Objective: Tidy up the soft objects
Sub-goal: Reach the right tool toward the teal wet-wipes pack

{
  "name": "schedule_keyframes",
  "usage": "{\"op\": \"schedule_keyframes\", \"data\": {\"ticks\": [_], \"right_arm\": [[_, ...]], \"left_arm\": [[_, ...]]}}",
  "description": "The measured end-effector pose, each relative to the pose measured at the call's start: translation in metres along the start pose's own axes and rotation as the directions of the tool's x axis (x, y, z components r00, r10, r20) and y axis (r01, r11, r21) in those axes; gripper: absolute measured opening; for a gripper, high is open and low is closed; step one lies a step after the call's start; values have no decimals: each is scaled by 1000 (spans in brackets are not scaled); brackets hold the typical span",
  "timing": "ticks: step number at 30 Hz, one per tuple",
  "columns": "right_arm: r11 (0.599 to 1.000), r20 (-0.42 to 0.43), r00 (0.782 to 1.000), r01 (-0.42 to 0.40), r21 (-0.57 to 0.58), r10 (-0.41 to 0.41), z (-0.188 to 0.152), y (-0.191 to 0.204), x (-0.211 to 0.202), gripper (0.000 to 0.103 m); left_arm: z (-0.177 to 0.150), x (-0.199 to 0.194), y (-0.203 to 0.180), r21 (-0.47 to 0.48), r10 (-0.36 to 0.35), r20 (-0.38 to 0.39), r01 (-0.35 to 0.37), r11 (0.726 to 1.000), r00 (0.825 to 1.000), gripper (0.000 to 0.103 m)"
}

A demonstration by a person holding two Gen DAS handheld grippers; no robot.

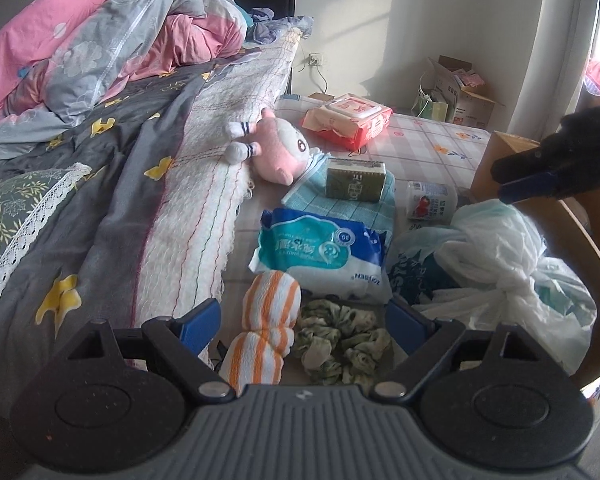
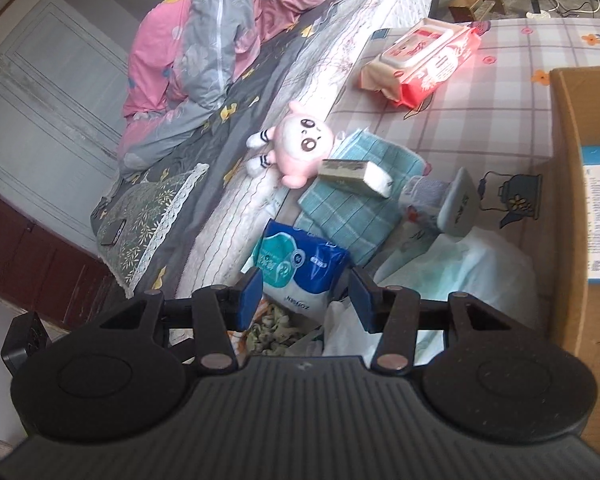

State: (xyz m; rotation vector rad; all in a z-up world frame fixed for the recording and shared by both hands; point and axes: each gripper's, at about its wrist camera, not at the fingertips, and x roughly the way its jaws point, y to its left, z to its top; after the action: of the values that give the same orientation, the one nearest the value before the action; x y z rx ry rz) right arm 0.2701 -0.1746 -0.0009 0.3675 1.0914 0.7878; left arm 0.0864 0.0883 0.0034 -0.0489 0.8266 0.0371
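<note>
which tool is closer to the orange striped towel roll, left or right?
Left. The left tool is open right over the striped towel roll, which lies between its fingers. The right tool sits farther back, above the plastic bags.

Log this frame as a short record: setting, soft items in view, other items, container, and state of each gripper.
setting: patterned table beside a bed
soft items: pink plush toy, orange striped towel, green scrunchie, blue checked cloth
other items: blue wipes pack, red wipes pack, plastic bag
container: cardboard box, at the right
left gripper: jaws open, empty
right gripper: jaws open, empty
</note>
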Motion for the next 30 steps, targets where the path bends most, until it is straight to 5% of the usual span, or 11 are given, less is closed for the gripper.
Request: {"op": "schedule_keyframes", "data": {"ticks": [7, 15, 23, 30], "right_arm": [[999, -49, 999, -20, -29, 19, -2, 23, 29, 47], [986, -143, 989, 14, -167, -38, 43, 46, 88, 51], [961, -264, 959, 27, -277, -103, 68, 41, 164, 51], [957, -339, 933, 19, -289, -121, 74, 23, 215, 52]], "left_arm": [[-2, 9, 0, -41, -77, 12, 77, 996, 997, 87], [19, 61, -19, -96, -198, -37, 194, 976, 979, 72], [20, 120, -12, -228, -203, -196, 157, 961, 959, 63], [25, 132, -5, -250, -178, -202, 125, 960, 963, 68]]}}
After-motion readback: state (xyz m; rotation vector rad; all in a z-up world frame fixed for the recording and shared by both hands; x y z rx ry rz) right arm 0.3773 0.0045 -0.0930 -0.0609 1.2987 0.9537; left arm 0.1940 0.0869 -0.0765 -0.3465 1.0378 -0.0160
